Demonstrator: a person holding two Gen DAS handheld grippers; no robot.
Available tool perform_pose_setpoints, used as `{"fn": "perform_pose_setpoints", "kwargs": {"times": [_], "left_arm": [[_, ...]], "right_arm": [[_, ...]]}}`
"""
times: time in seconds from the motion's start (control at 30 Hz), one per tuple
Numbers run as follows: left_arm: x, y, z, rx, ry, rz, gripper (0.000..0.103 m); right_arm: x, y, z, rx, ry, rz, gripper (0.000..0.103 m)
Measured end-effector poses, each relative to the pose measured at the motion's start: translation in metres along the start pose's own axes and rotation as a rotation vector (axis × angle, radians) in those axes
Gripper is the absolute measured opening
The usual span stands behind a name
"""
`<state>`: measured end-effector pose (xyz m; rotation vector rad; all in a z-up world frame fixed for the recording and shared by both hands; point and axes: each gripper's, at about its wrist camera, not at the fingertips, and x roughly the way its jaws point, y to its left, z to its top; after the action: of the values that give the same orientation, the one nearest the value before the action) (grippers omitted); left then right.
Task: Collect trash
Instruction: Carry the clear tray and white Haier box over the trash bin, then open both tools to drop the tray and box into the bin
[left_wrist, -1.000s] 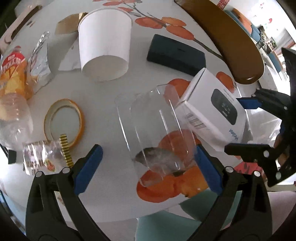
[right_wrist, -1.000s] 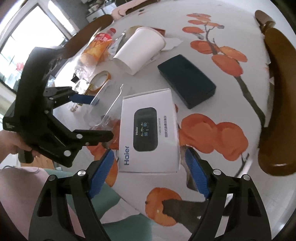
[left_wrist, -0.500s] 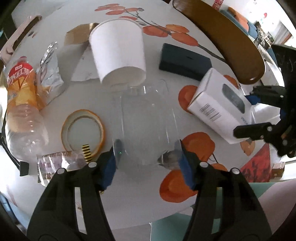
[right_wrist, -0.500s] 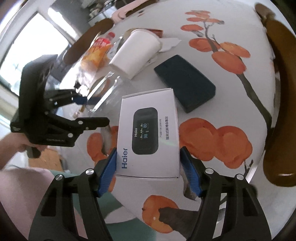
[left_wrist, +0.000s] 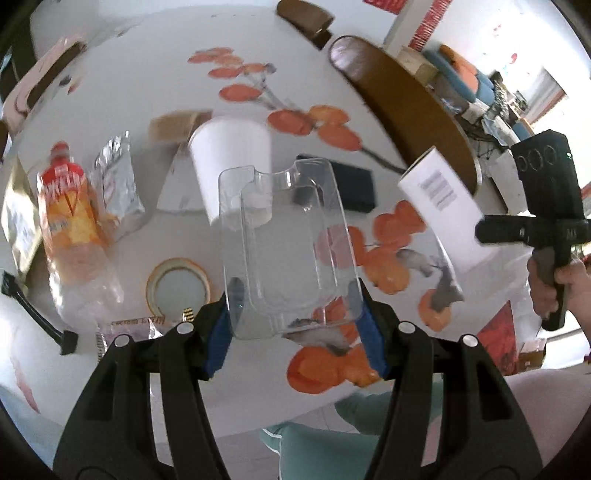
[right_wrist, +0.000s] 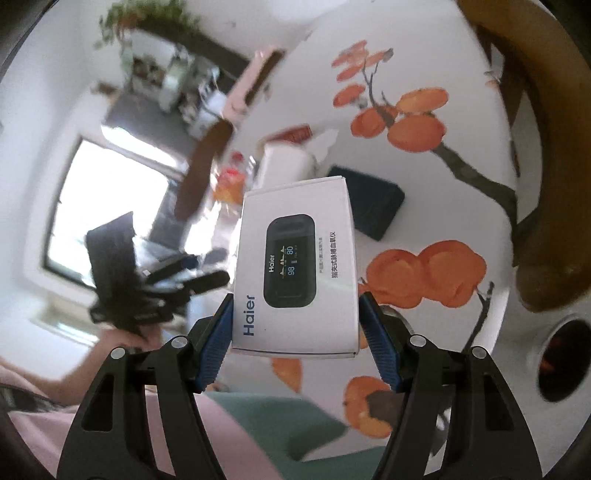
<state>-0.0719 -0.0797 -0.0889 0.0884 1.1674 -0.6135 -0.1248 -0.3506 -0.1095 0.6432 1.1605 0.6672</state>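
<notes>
While a second ago both pieces lay on the bench (left_wrist: 155, 236), you now hold them lifted clear of it. Your left hand-held gripper (left_wrist: 297, 338) pinches a clear, glossy plastic tray (left_wrist: 284, 251) with moulded hollows, its blue pads pressing both long edges. Your right hand-held gripper (right_wrist: 295, 338) clamps a smooth white cardboard box (right_wrist: 295, 266), rectangular, with a dark device printed on it. Beyond, a white paper cup (left_wrist: 231, 162) and a crushed orange bottle (left_wrist: 72, 225) lie on the floral bench.
</notes>
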Motion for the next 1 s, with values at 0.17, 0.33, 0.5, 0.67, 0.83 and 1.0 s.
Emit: {"fn": "perform_pose_setpoints", "kwargs": {"times": [0.17, 0.33, 0.5, 0.67, 0.83, 1.0], "left_arm": [[-0.019, -0.029, 0.012, 0.065, -0.005, -0.018, 0.056], [-0.024, -0.078, 0.035, 0.150, -0.022, -0.105, 0.056], [-0.003, -0.150, 0.060, 0.272, 0.009, -0.254, 0.056], [0.050, -0.241, 0.075, 0.404, 0.097, -0.396, 0.056], [0.141, -0.326, 0.078, 0.447, 0.252, -0.504, 0.056], [0.255, -0.372, 0.066, 0.447, 0.373, -0.501, 0.056]], "right_arm": [[-0.053, 0.001, -0.007, 0.040, -0.113, 0.067, 0.067], [-0.128, -0.012, -0.035, 0.101, -0.289, 0.066, 0.067], [-0.207, -0.054, -0.085, 0.230, -0.461, -0.026, 0.067], [-0.254, -0.117, -0.146, 0.436, -0.562, -0.110, 0.067], [-0.262, -0.204, -0.202, 0.664, -0.570, -0.091, 0.067], [-0.238, -0.297, -0.244, 0.859, -0.557, -0.043, 0.067]]}}
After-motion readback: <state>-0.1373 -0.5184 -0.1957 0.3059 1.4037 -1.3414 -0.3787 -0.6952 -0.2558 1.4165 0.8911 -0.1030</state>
